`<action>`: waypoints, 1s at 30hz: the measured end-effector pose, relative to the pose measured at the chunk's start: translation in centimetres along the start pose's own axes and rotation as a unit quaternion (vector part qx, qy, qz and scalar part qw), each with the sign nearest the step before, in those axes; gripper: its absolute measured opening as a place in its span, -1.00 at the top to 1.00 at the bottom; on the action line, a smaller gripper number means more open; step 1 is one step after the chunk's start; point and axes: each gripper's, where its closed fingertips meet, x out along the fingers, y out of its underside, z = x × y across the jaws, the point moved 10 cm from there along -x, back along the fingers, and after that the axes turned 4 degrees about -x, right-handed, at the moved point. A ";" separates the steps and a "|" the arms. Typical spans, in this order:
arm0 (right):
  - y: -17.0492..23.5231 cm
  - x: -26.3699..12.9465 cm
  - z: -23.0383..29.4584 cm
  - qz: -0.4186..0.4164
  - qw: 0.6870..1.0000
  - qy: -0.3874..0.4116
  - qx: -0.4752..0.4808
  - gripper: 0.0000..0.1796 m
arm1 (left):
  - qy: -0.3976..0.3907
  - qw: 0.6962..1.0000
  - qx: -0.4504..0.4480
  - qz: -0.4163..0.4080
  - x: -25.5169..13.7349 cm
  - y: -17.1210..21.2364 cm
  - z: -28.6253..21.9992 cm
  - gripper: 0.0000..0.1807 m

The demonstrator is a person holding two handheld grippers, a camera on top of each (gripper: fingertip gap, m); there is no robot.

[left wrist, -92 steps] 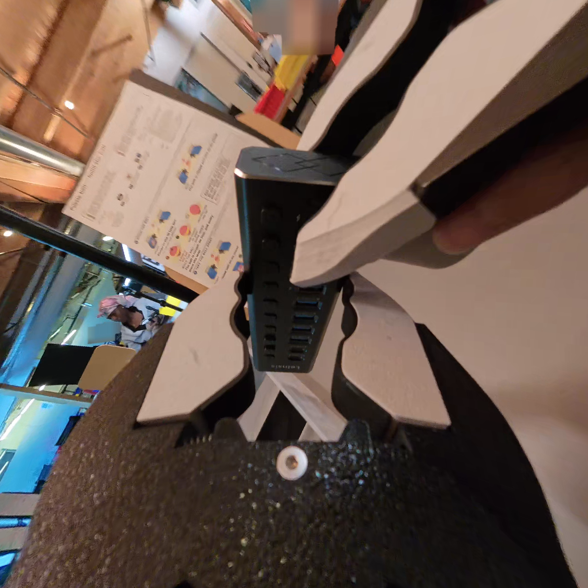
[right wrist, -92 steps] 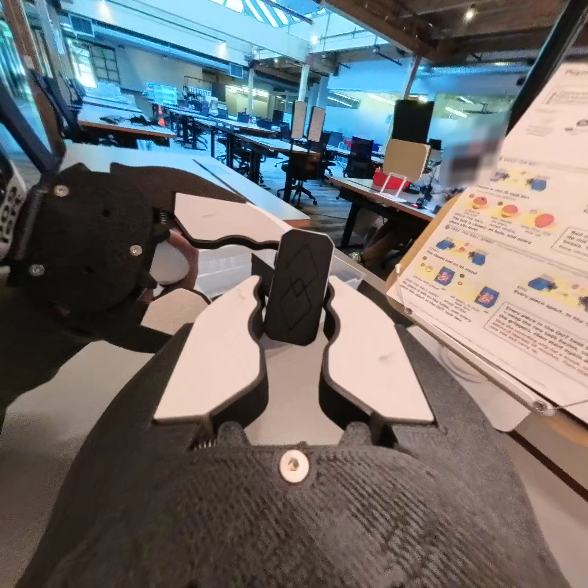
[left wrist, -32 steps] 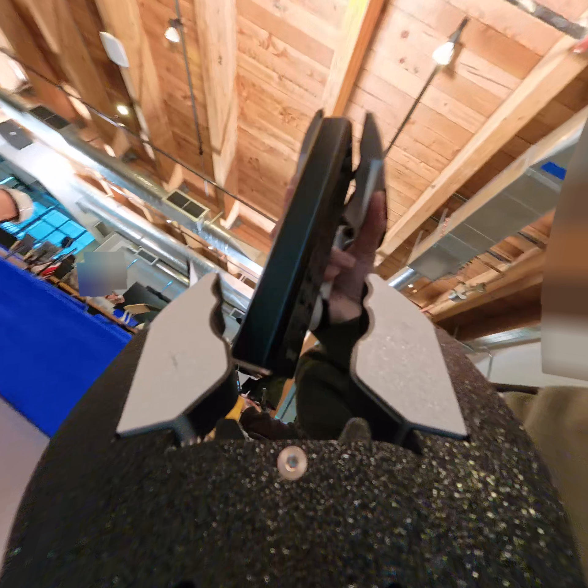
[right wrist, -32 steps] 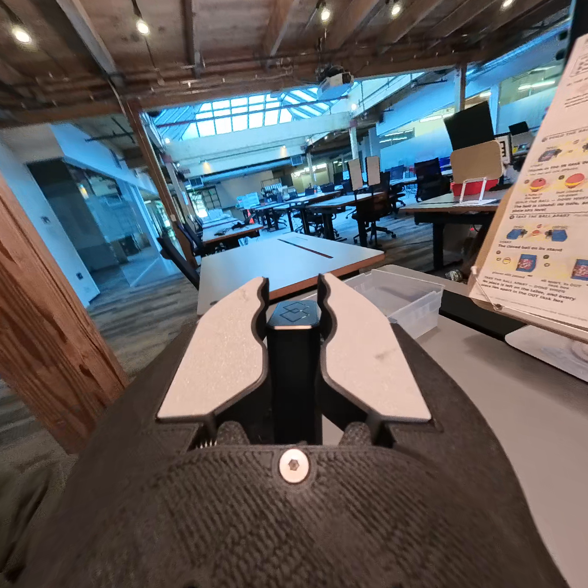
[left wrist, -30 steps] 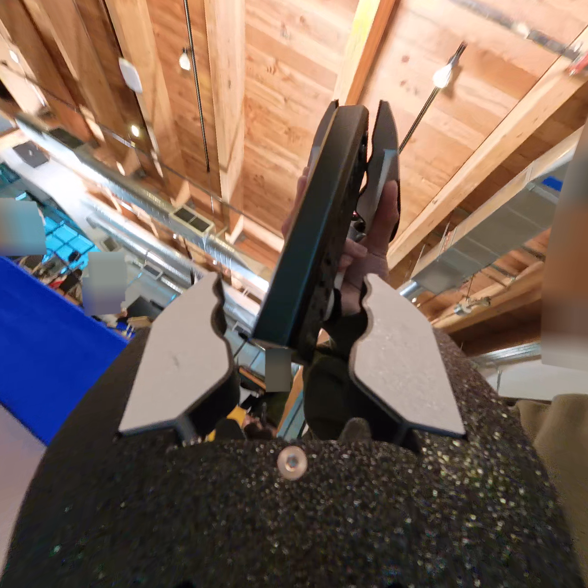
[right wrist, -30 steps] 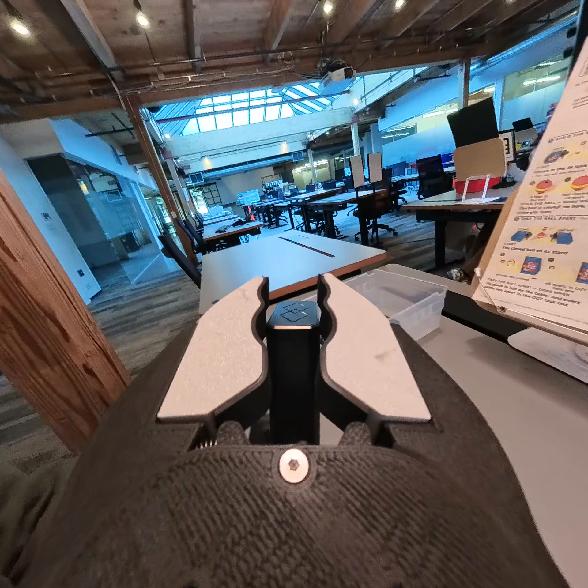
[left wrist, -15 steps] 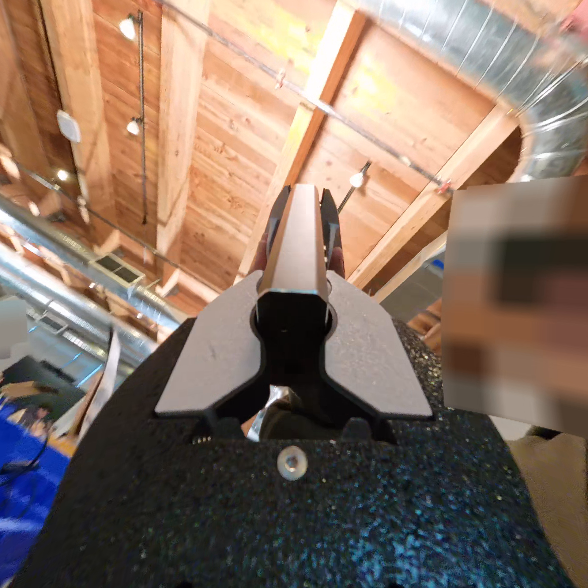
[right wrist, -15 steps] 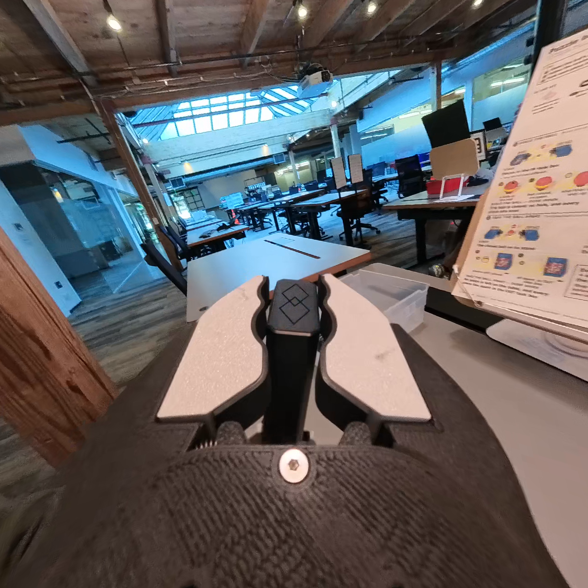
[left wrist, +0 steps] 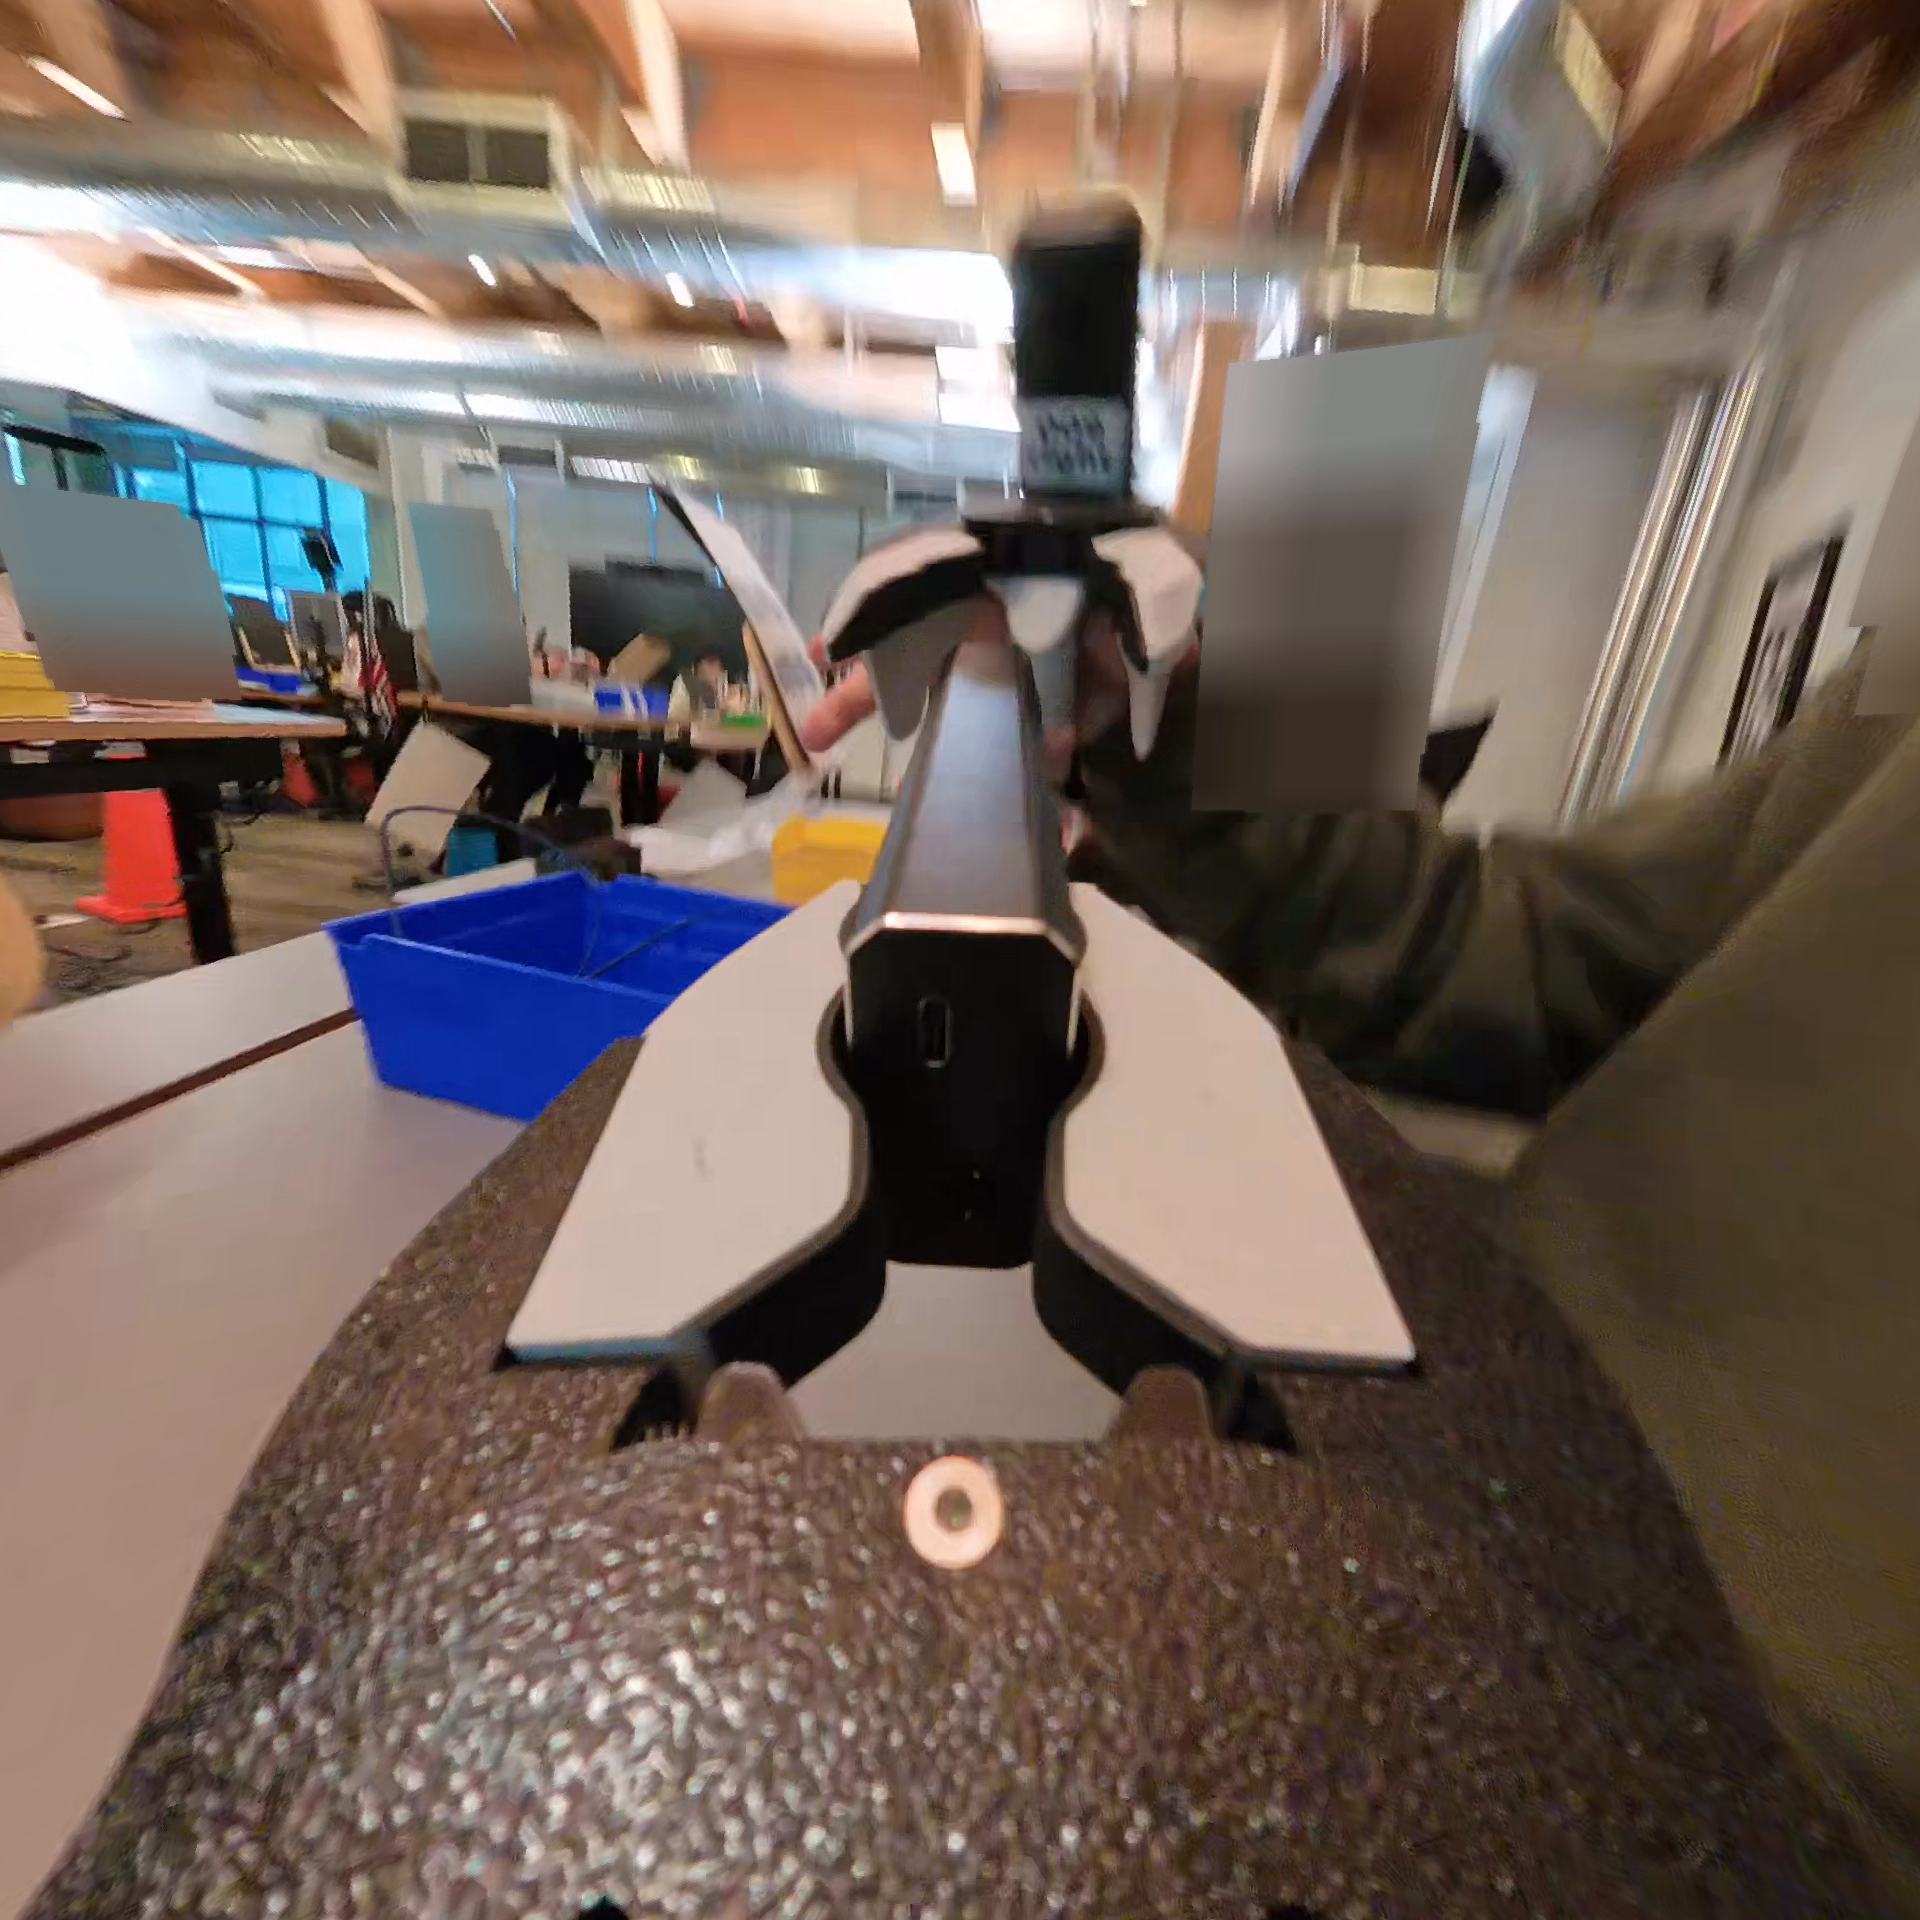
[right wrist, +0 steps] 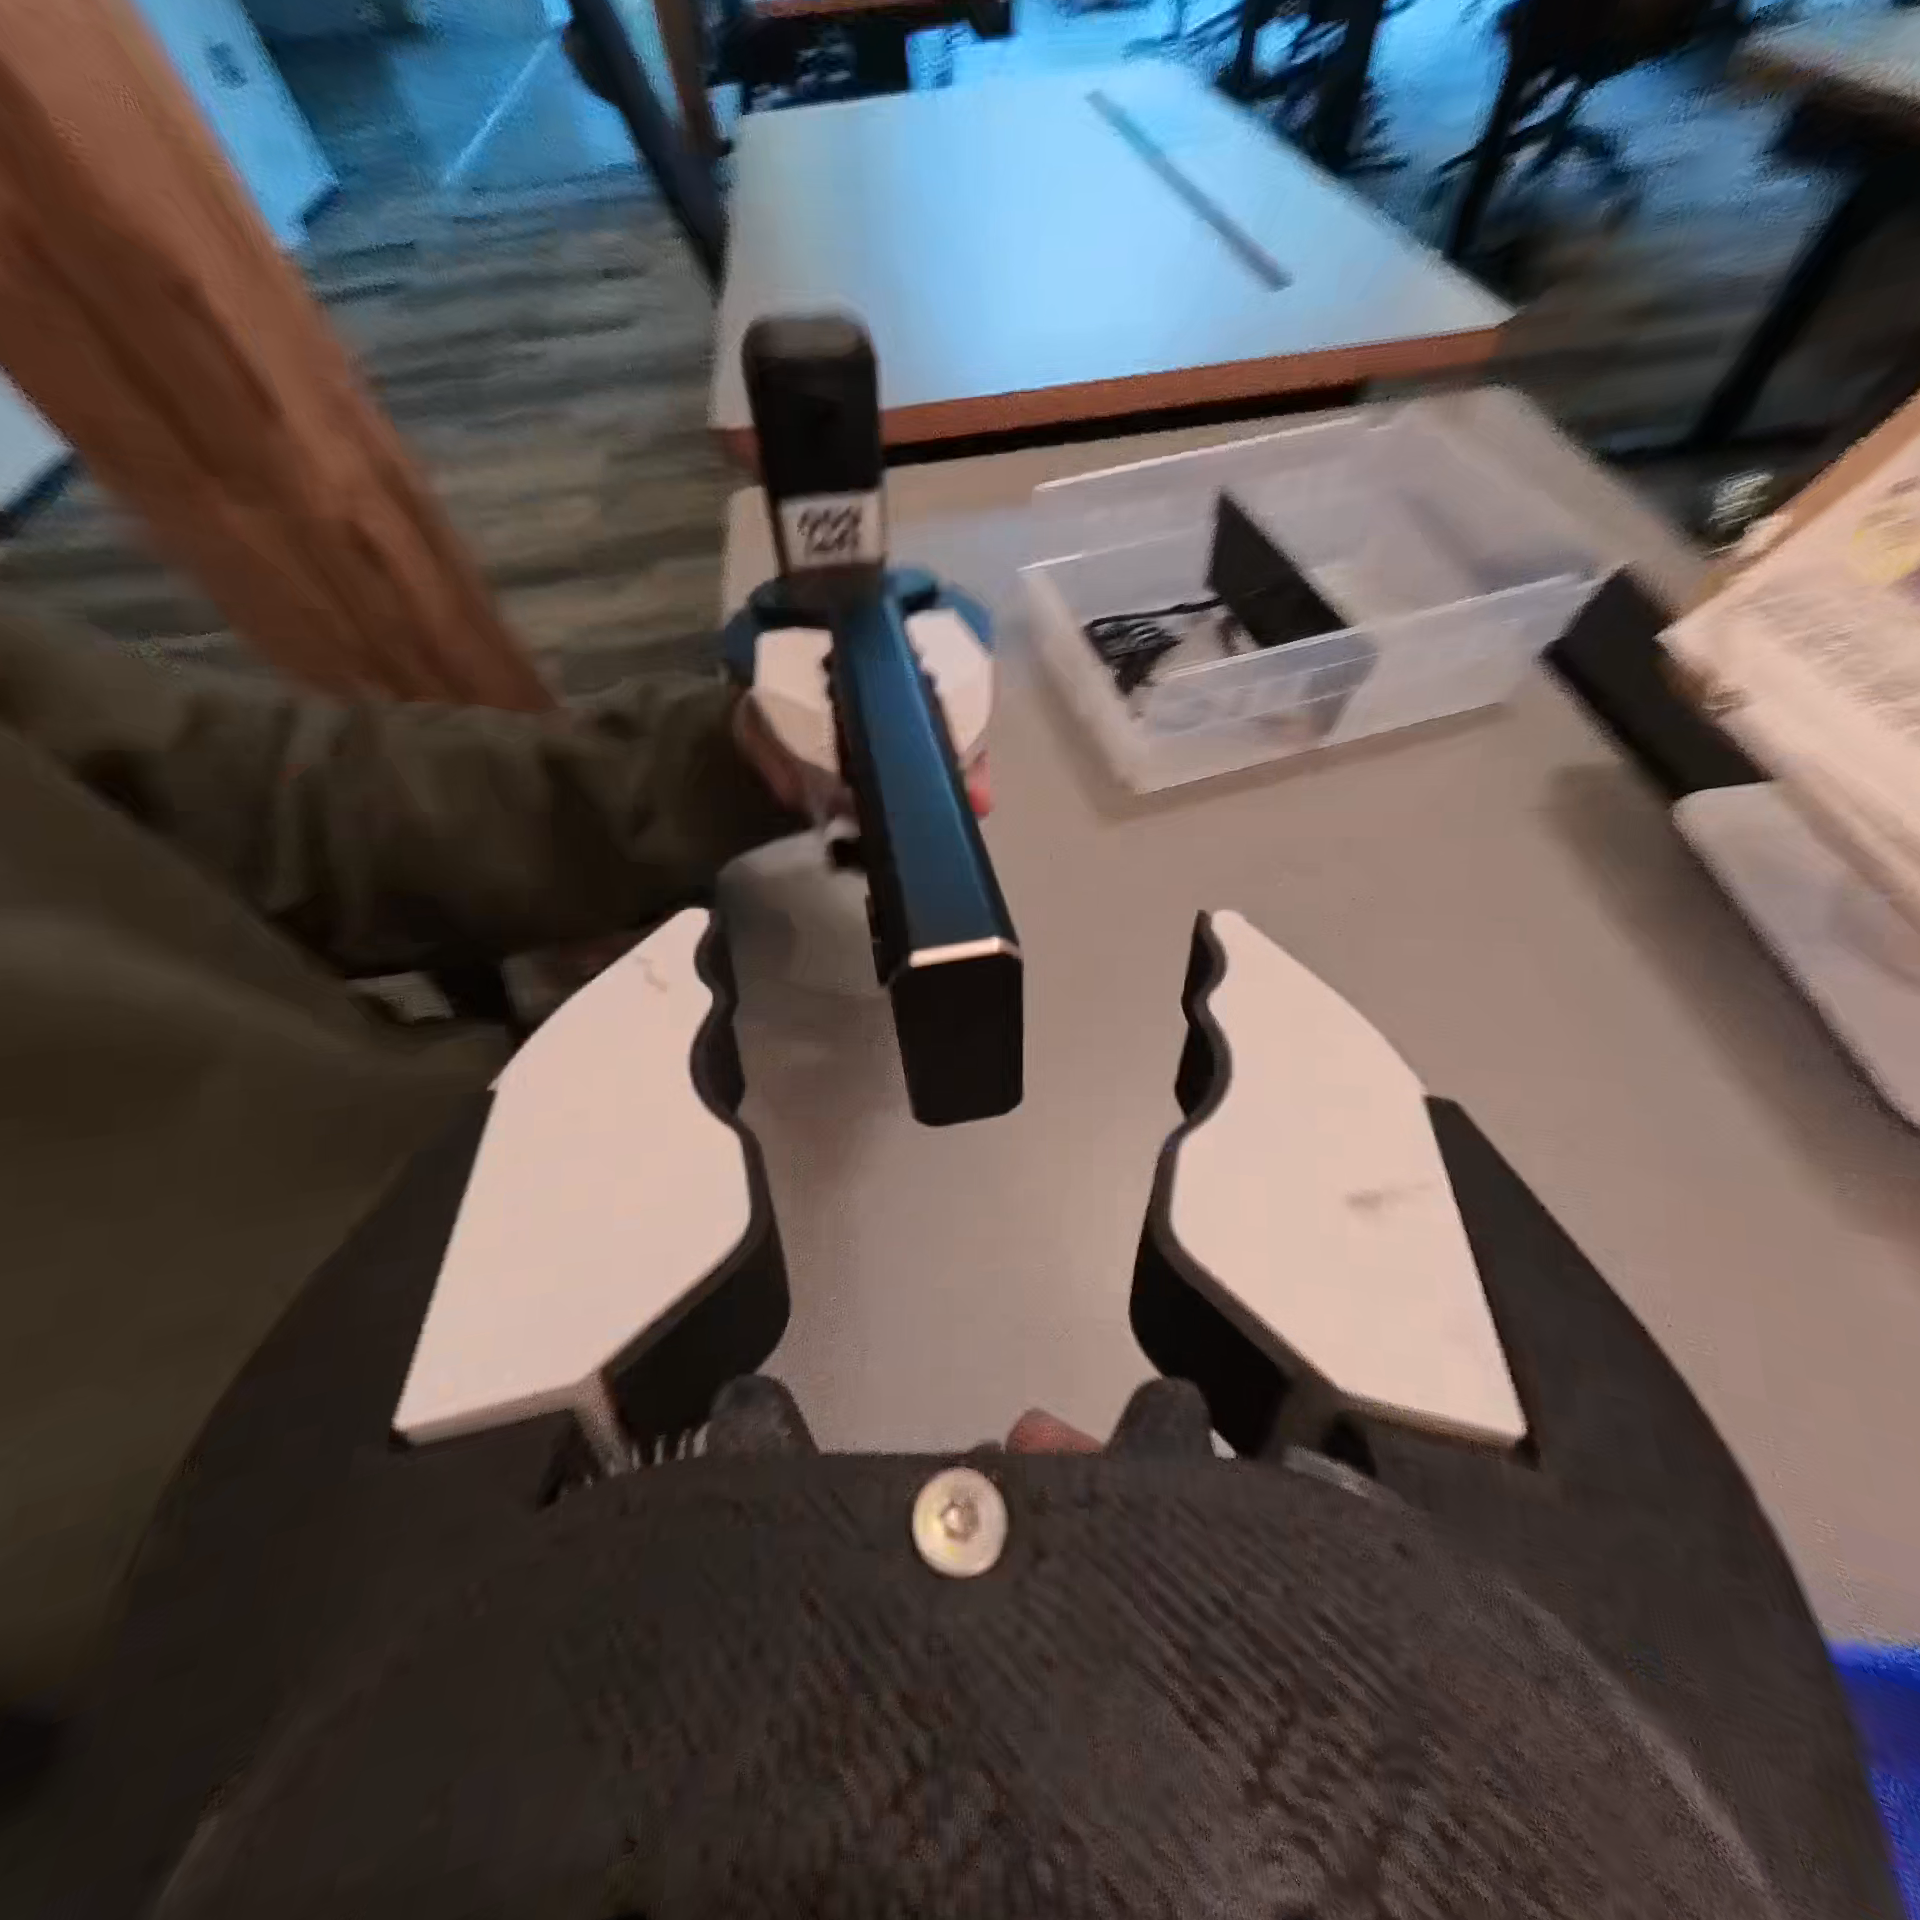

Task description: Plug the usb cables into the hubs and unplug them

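A long black USB hub (left wrist: 966, 810) is held level above the grey table (left wrist: 208, 1195). My left gripper (left wrist: 961, 935) is shut on the hub's near end, which has a small port. The right gripper (left wrist: 1013, 613) shows at the hub's far end with its fingers spread. In the right wrist view my right gripper (right wrist: 951, 935) is open, and the hub (right wrist: 914, 831) points into the gap between its fingers without touching them. The left gripper (right wrist: 862, 665) grips the hub's other end. No cable is plugged into the sides of the hub that show.
A blue bin (left wrist: 499, 987) stands on the table to the left. A clear divided bin (right wrist: 1299, 603) holds black cables (right wrist: 1143, 634). An instruction sheet (right wrist: 1818, 623) stands at the right. A wooden post (right wrist: 208, 364) is at the left. A green sleeve (right wrist: 312, 810) crosses the left side.
My right gripper has opened and let go of the hub. My left gripper, open a second ago, now holds it alone. Both views have swung down from the ceiling and room towards the table.
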 end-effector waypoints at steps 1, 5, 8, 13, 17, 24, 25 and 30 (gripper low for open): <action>0.1 0.2 -0.3 0.002 0.999 -0.029 0.015 0.08 | 0.005 0.999 0.031 0.039 -0.1 -0.9 -0.1 0.67; 1.5 3.2 -0.7 0.062 0.996 -0.059 0.017 0.11 | 0.021 0.978 0.116 0.171 0.4 -3.6 -0.5 0.66; 3.2 6.6 0.2 0.124 0.991 -0.024 -0.051 0.20 | 0.015 0.963 0.135 0.234 1.1 -4.6 -0.3 0.66; 5.2 9.5 1.0 0.121 0.980 0.063 -0.146 0.66 | 0.003 0.936 0.170 0.308 1.2 -5.2 0.0 0.66; 6.7 9.9 1.2 -0.021 0.987 0.105 -0.118 0.65 | -0.045 0.940 0.176 0.289 1.4 -6.1 0.1 0.45; 7.7 10.0 2.3 -0.132 0.939 0.287 -0.137 0.66 | -0.146 0.988 -0.001 0.040 1.0 -2.9 0.2 0.00; 7.8 10.3 2.5 -0.134 0.933 0.298 -0.147 0.66 | -0.143 0.988 -0.051 0.001 1.2 -1.9 0.3 0.00; 8.9 12.8 3.5 -0.037 0.869 0.410 -0.274 0.66 | -0.150 0.968 -0.189 -0.072 2.7 1.2 0.9 0.02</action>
